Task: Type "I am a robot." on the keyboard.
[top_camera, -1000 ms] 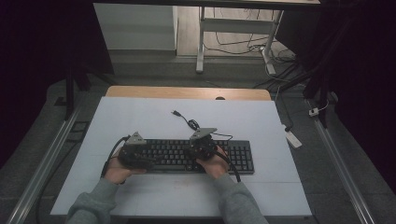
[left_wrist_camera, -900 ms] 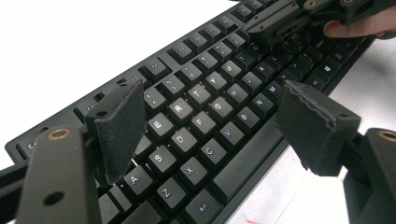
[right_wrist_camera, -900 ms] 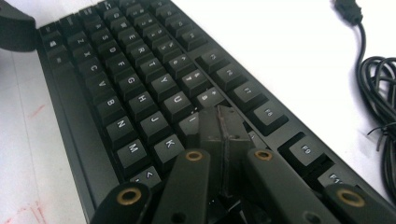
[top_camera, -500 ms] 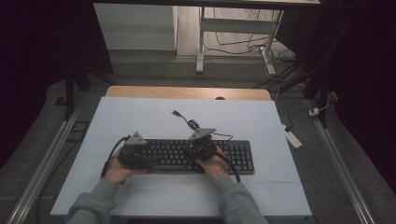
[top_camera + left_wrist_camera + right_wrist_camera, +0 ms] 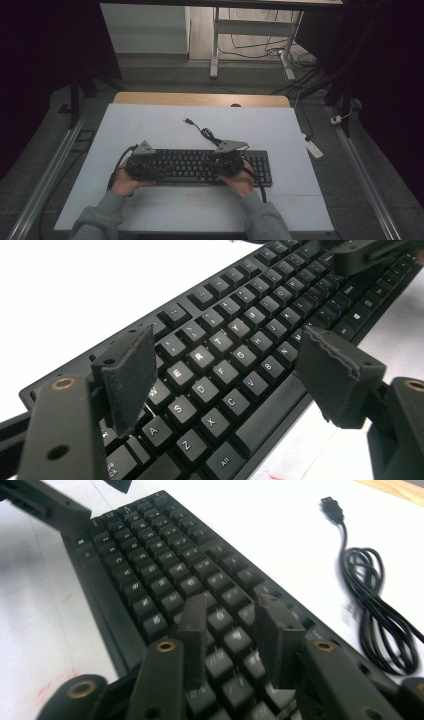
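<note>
Hand-held gripper (image 5: 230, 385) with matte black slab jaws over flat black keyboard (image 5: 235, 340)

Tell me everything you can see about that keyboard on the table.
The keyboard is black, full-sized, seemingly plastic, with white-lettered keys and a number pad at its right end. It lies flat, lengthwise across the near half of the white table. Its black cable lies coiled behind it, plug loose. The left gripper, jaws wide open, hovers over the letter keys; the right gripper, jaws apart, hangs over keys further along.
</note>
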